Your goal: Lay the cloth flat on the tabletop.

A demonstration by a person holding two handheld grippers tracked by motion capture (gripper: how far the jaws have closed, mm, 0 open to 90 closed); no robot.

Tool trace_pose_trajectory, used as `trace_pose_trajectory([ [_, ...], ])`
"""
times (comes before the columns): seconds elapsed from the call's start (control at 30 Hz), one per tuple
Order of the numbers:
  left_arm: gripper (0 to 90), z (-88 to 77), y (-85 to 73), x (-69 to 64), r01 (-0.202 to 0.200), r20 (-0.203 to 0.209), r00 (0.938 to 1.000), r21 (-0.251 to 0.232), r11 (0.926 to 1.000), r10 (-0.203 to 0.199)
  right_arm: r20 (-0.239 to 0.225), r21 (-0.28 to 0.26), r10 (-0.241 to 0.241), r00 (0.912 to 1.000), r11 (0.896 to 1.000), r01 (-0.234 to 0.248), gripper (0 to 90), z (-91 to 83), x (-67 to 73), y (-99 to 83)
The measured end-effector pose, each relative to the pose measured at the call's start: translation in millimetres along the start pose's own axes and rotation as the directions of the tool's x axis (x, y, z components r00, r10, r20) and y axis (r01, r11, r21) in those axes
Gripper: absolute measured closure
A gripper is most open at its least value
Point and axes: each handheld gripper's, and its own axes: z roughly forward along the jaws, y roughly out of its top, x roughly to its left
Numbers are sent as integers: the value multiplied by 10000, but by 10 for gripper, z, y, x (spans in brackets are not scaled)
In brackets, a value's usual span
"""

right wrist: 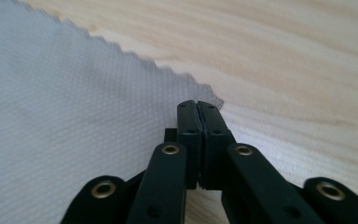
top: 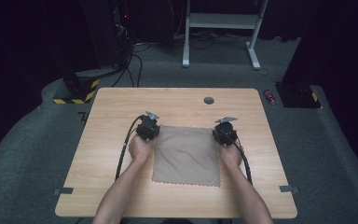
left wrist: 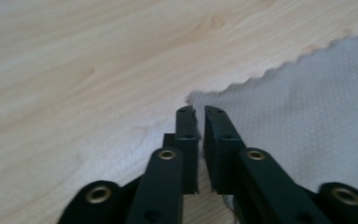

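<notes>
Both tools sit at the cloth's (top: 186, 156) far corners on the bench (top: 112, 107). The right tool (right wrist: 198, 106) is pinched shut on its corner, while the left tool (left wrist: 199, 111) stands a crack open at its corner, not clamping. Looks like a fold is starting, so the left probably needs a proper grip before lifting.

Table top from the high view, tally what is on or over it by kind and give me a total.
Cloth: 1, grey-brown, lying flat.
Hand-held gripper: 2, left hand-held gripper and right hand-held gripper, one at each far corner of the cloth.
Round grey grommet: 1, near the far edge.
Total: 4
</notes>
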Motion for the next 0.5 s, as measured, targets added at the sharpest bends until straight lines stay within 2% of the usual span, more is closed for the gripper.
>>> trace_pose_trajectory([
  [0.03,733,0,0,0,0,0,10000,0,10000,0,0,0,0,10000,10000,0,866,0,0,0],
  [0.07,733,-10,-9,3,-20,-64,10000,-4,10000,20,-65,-118,167,9998,9998,-168,820,-5,-15,-15],
  [0.13,648,-75,-30,-8,58,-59,10000,-187,9998,-59,-127,-350,286,9995,9990,-290,750,-61,-34,-29],
  [0.17,592,-149,-58,-27,50,189,9998,-331,9994,-44,-130,-577,163,9998,9982,-170,737,-152,-31,-33],
  [0.2,569,-149,-58,-27,50,189,9998,-331,9994,-44,-130,-577,163,9998,9982,-170,737,-152,-31,-33],
  [0.23,547,-249,-122,-84,-140,540,9984,-271,9995,155,-310,-963,6,9995,9953,-35,738,-278,6,-66],
  [0.27,538,-249,-122,-84,-140,540,9984,-271,9995,155,-310,-963,6,9995,9953,-35,738,-278,6,-66],
  [0.33,534,-382,-241,-158,-460,799,9956,-291,9985,482,-675,-1141,-358,9971,9931,279,739,-404,74,-141],
  [0.4,521,-519,-406,-227,-454,1221,9913,-363,9983,496,-1020,-1233,-804,9915,9901,676,739,-527,166,-267],
  [0.43,519,-581,-491,-260,-676,1303,9889,-287,9973,708,-1129,-1245,-998,9886,9885,856,740,-588,213,-345],
  [0.5,511,-699,-660,-315,-774,1556,9847,-145,9969,788,-1373,-1175,-1251,9826,9871,1092,743,-706,288,-528],
])
